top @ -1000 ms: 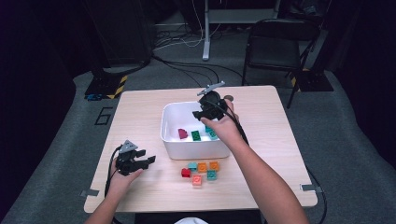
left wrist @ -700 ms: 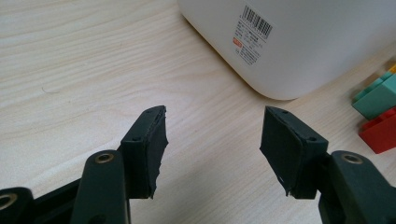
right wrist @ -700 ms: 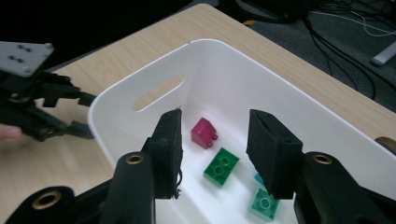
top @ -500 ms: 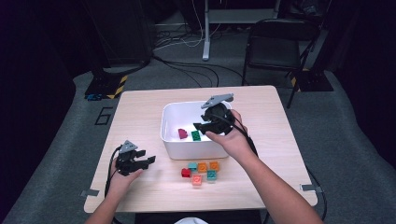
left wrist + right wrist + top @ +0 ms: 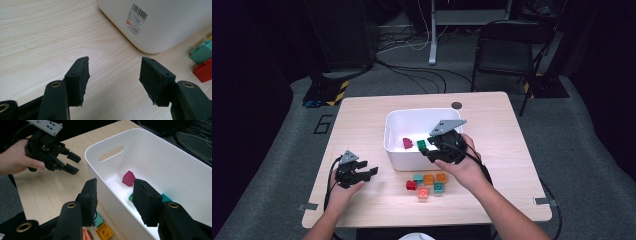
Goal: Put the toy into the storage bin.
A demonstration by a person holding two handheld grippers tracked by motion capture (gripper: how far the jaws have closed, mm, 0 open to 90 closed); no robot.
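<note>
The right gripper (image 5: 115, 200), jaws part open and empty, straddles the white bin (image 5: 110, 195) wall; dropping toward the loose bricks (image 5: 428, 183) risks knocking it. The left gripper (image 5: 113, 80) idles wide.

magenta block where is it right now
In the high view the magenta block lies inside the white bin, on its left side, just left of a green block; the right claw hangs over the bin's near wall.

Left gripper (image 5: 362, 172) rests low, jaws apart; right gripper (image 5: 432, 150) hangs raised, jaws apart, both empty.
</note>
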